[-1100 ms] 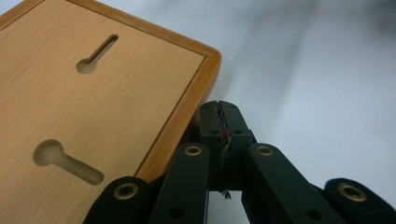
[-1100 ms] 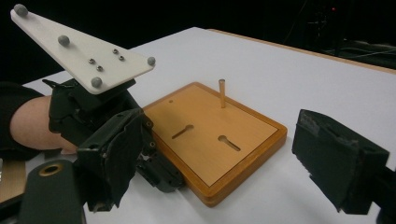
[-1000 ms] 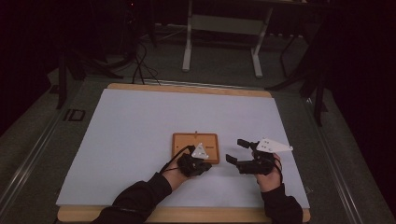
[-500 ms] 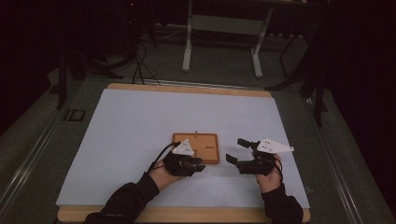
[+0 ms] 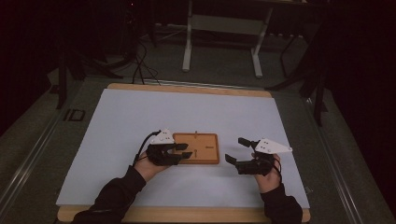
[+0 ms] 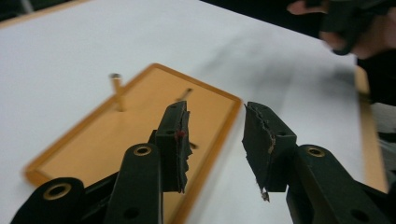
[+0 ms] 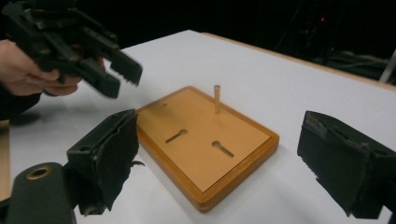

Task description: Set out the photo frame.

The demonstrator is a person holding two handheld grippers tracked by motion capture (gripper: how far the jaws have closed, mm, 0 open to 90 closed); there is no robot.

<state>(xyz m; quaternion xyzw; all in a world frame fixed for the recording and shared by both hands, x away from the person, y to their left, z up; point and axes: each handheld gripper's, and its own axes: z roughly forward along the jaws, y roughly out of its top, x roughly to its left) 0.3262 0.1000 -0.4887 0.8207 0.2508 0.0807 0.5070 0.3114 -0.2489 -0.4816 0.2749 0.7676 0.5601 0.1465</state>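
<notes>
Wooden board [image 5: 201, 148] lies between both grippers; left fingers [image 6: 175, 140] just opening, right fingers [image 7: 109, 154] wide, both empty

I see an orange-brown wooden board [image 5: 201, 148] with a darker, glossier rim, plain and unpatterned apart from two dark keyhole slots [image 7: 219, 148]. A pale tan peg [image 7: 216, 99] stands on it. My left hand-held gripper [image 5: 186, 151] is matte black with a white plate on top; my right hand-held gripper [image 5: 237, 150] is coloured the same. Their pads [image 6: 179, 145] are charcoal black, with brass-coloured rivets nearby. The surface [image 5: 140, 116] is a flat pale blue-white sheet, edged in light wood. My sleeves [image 5: 116, 198] are black.
</notes>
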